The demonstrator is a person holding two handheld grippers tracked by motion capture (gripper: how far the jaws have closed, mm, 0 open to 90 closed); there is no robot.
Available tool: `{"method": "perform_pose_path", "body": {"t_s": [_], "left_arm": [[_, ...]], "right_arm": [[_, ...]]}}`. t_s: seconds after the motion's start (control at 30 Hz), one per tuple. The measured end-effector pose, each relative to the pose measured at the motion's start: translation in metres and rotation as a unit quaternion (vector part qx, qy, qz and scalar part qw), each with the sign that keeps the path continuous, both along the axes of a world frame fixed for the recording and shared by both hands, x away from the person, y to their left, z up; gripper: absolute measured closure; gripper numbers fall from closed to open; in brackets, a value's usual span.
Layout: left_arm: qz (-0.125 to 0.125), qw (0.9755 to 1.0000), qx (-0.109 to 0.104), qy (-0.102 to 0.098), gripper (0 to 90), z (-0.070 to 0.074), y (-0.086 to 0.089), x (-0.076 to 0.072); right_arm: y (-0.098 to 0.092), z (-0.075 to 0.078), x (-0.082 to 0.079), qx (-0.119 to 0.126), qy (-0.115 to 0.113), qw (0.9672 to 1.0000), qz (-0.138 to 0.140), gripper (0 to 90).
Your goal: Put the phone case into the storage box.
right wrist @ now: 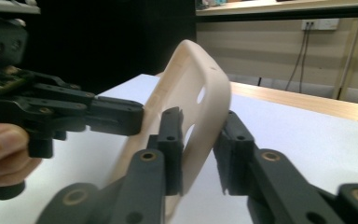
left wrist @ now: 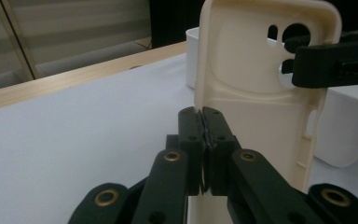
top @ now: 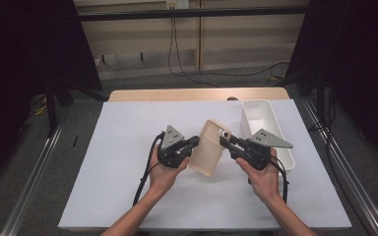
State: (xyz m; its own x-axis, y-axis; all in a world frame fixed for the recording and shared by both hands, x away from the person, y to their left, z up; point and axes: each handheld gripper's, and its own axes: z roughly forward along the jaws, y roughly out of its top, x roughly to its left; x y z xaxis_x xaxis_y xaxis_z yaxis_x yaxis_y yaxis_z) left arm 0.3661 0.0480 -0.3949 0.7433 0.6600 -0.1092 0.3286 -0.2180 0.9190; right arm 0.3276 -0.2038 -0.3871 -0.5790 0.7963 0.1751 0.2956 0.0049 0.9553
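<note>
The left gripper (top: 193, 143) is pinching one side wall of the cream, soft plastic phone case (top: 208, 147), jaws nearly together. The right gripper (top: 225, 141) is clamping the opposite edge near the camera cutout, though blur makes contact there uncertain. The case is hanging tilted above the white table mat (top: 123, 162), near the white rectangular plastic tray (top: 256, 110).

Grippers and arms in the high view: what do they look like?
Both grippers, left gripper and right gripper, are black, linkage-built, with brass-coloured pivot pins and flat black fingers. Each carries a grey three-cornered plate and trails a black cable. The forearms are bare, no sleeves.
</note>
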Motion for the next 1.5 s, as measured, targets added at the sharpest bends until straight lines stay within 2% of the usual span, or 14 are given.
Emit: {"method": "perform_pose_path", "body": {"t_s": [0.1,0.17,0.27,0.37,0.43,0.67,0.8,0.93,1.03,1.13,1.2,1.27,1.43,1.5], "left_arm": [[-0.002,1.0,0.002,0.006,86.4,-0.003,-0.002,0.001],[-0.006,0.9999,-0.006,0.013,84.7,-0.004,-0.002,0.003],[-0.006,0.9998,-0.01,0.014,73.2,-0.004,-0.001,0.004],[-0.01,0.9997,-0.014,0.019,68.6,-0.005,-0.001,0.005],[-0.007,0.9996,-0.016,0.022,59.9,-0.005,0.0,0.006],[0.005,0.9999,-0.014,0.008,36.5,-0.005,0.001,0.007],[0.013,0.9994,-0.016,0.029,15.5,-0.005,0.002,0.01],[0.008,0.9998,-0.006,0.015,11.7,-0.005,0.003,0.01],[-0.013,0.9997,-0.017,0.015,8.5,-0.004,0.005,0.01],[-0.018,0.9995,-0.022,0.013,5.2,-0.004,0.005,0.01],[-0.023,0.9995,-0.018,0.011,4.0,-0.004,0.005,0.01],[-0.029,0.9995,-0.011,0.0,3.0,-0.004,0.005,0.009],[-0.018,0.9995,-0.002,-0.024,2.8,-0.004,0.004,0.005],[-0.02,0.9996,-0.006,-0.018,2.4,-0.004,0.005,0.005]], "right_arm": [[0.001,0.001,-0.001,0.002,-0.008,0.9999,0.009,81.1],[0.001,0.001,-0.001,0.003,-0.012,0.9998,0.013,81.2],[0.002,0.001,-0.002,-0.005,-0.014,0.9998,0.016,81.4],[0.002,0.0,-0.001,-0.007,-0.014,0.9997,0.019,81.4],[0.002,0.0,0.0,-0.007,-0.015,0.9997,0.018,81.4],[-0.003,0.003,0.0,-0.005,-0.027,0.9995,0.017,81.4],[-0.006,0.003,0.001,-0.005,-0.031,0.9994,0.014,81.4],[-0.008,0.005,0.001,-0.004,-0.035,0.9993,0.013,81.4],[-0.01,0.005,0.001,-0.004,-0.037,0.9992,0.014,81.3],[-0.011,0.005,0.001,-0.004,-0.039,0.9991,0.015,81.4],[-0.012,0.006,0.001,-0.003,-0.041,0.9991,0.015,81.4],[-0.013,0.006,0.001,-0.006,-0.043,0.9989,0.017,81.4],[-0.016,0.007,0.001,-0.002,-0.043,0.9989,0.016,81.3],[-0.017,0.008,0.001,-0.004,-0.044,0.9989,0.016,81.3]]}}
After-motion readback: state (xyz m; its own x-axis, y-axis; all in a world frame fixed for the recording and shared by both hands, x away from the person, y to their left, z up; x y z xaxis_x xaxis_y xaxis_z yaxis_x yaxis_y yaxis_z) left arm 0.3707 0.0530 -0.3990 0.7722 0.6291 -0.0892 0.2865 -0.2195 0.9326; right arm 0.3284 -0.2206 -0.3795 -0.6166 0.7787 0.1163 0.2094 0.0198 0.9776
